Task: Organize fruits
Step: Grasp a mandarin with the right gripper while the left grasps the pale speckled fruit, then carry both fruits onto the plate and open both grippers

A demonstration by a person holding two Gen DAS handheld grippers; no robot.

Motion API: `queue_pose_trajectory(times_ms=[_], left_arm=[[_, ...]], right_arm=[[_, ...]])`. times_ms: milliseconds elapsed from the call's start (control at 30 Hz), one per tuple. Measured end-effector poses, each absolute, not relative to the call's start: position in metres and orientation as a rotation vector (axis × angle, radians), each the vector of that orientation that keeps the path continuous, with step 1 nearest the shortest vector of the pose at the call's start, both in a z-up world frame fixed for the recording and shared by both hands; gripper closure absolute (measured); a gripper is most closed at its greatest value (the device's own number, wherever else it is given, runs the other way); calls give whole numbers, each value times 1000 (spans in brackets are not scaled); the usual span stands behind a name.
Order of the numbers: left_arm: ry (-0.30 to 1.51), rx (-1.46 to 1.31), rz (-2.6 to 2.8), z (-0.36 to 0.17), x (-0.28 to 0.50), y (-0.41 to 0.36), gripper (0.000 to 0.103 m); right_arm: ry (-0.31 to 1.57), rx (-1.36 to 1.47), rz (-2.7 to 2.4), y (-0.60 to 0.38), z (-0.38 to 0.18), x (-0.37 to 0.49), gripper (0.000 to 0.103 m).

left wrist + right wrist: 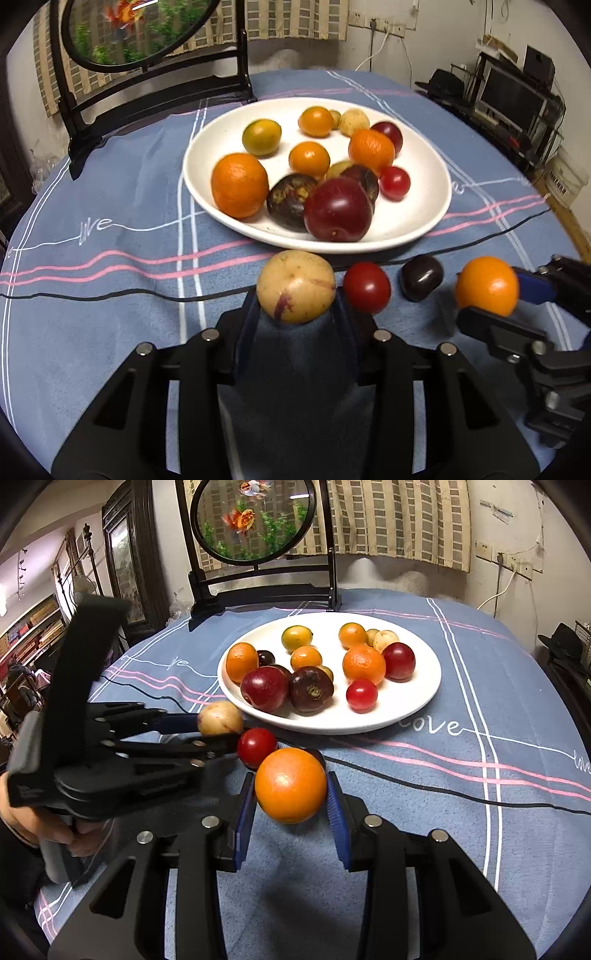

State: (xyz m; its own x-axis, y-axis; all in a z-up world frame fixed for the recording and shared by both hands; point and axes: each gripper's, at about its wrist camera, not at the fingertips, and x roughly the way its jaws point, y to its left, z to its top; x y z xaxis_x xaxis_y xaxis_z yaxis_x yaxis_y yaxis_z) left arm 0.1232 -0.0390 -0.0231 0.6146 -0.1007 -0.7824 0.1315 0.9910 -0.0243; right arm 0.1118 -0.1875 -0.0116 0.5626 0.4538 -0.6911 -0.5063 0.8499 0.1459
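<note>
My left gripper [296, 295] is shut on a pale yellow fruit [295, 286] with a purple streak, just in front of the white plate [424, 221]. In the right wrist view the same fruit [219, 718] sits between the left gripper's fingers [177, 722]. My right gripper [291, 781] is shut on a round orange fruit [290, 784], held above the cloth; in the left wrist view that orange fruit [487, 286] is at the right. Between the two lie a small red fruit [366, 287] and a dark purple one [421, 277]. The plate [406, 709] holds several fruits.
A blue striped tablecloth [110, 295] covers the round table. A thin black cable [443, 790] runs across it in front of the plate. Behind the plate stands a round fish screen [255, 520] on a black frame. A hand [22, 823] holds the left gripper's handle.
</note>
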Motion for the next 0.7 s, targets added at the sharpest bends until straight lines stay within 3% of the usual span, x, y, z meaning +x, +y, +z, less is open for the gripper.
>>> queue_pose_trajectory(times_ms=[300, 700], left_arm=[[831, 41, -162, 13, 112, -39, 62], [812, 45, -155, 40, 162, -40, 62]], right_arm=[[721, -27, 500, -196, 3, 112, 66], [663, -92, 440, -181, 27, 158, 66]])
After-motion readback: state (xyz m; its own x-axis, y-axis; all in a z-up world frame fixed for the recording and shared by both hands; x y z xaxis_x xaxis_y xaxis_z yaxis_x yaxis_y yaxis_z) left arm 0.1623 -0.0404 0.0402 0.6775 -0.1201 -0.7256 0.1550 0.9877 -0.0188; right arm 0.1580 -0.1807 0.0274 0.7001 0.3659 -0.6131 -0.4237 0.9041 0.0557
